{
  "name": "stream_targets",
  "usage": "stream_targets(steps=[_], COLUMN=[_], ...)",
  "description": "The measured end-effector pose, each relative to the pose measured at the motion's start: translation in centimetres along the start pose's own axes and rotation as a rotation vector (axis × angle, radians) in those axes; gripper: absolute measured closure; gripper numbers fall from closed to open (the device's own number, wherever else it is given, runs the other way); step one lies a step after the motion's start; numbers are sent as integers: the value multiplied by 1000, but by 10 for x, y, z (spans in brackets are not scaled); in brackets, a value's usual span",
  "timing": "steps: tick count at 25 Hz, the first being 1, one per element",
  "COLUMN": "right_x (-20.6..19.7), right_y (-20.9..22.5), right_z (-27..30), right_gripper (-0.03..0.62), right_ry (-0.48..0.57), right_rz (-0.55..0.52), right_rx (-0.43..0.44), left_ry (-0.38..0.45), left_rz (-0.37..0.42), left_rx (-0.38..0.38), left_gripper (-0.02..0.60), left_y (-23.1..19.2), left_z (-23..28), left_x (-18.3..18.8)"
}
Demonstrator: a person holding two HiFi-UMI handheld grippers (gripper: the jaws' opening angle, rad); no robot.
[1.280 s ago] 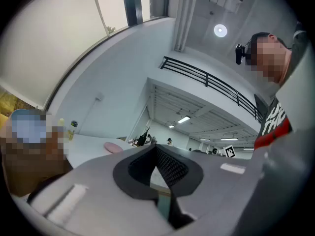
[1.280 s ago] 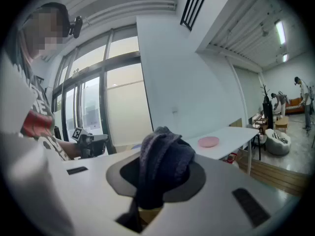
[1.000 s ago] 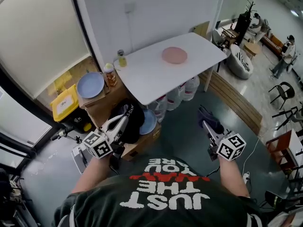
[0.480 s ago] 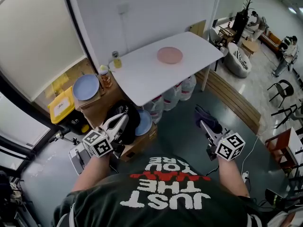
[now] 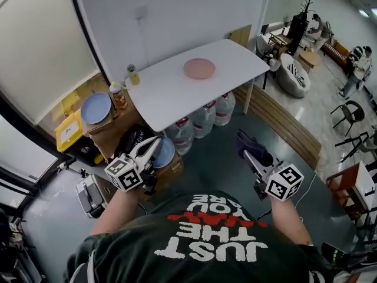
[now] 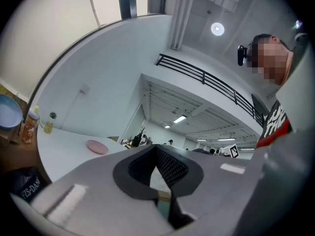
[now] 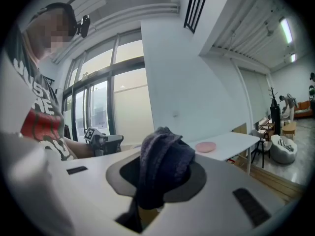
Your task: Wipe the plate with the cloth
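Observation:
A pink plate (image 5: pixel 199 68) lies on the white table (image 5: pixel 171 93) ahead of me; it also shows as the plate (image 6: pixel 97 146) far off in the left gripper view and as the plate (image 7: pixel 205 146) in the right gripper view. My right gripper (image 5: pixel 247 152) is shut on a dark blue cloth (image 5: pixel 252 145), which bulges out between the jaws as the cloth (image 7: pixel 163 166). My left gripper (image 5: pixel 154 142) is shut with nothing in it. Both grippers are held at chest height, well short of the table.
Large water bottles (image 5: pixel 203 119) stand under the table. At the left, cardboard boxes carry a blue plate (image 5: pixel 95 108) and a jar (image 5: pixel 118 95); a small bottle (image 5: pixel 134 74) sits on the table's left corner. A bench (image 5: pixel 283 125) runs along the right. People stand far off at the back right.
Both grippers and my view have moved forward toward the table, so the table and plate sit further left and nearer in the head view. The cloth stays in the right gripper.

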State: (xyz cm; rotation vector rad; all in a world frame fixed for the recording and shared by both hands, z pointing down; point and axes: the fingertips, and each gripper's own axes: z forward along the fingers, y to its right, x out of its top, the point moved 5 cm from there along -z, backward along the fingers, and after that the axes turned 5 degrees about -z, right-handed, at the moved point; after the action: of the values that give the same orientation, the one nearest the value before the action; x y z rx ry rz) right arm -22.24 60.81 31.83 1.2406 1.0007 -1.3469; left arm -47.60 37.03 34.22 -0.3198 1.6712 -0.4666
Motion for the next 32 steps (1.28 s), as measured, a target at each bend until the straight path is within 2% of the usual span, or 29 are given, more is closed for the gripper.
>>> stream_targets(steps=[6, 12, 17, 22, 25, 28, 32], right_x=[-7, -15, -15, 5, 32, 56, 61], right_y=[39, 91, 157, 249, 300, 340, 394], right_z=[-13, 16, 77, 172, 230, 281, 336], right_gripper=[519, 520, 520, 519, 519, 520, 519], right_ry=[-13, -25, -29, -15, -32, -54, -95], right_rz=[14, 35, 27, 3, 7, -15, -10], right_rx=[12, 0, -17, -38, -43, -15, 55], left_ry=[-27, -24, -40, -41, -69, -77, -91], left_rz=[-14, -23, -33, -92, -112, -123, -160], left_rx=[3, -6, -39, -59, -28, 3, 89], left_gripper=[575, 575, 575, 575, 575, 575, 575], left_y=[10, -36, -111, -222, -282, -323, -364], left_z=[44, 96, 169, 263, 315, 350, 380], left_x=[-18, -12, -5, 13, 34, 50, 45])
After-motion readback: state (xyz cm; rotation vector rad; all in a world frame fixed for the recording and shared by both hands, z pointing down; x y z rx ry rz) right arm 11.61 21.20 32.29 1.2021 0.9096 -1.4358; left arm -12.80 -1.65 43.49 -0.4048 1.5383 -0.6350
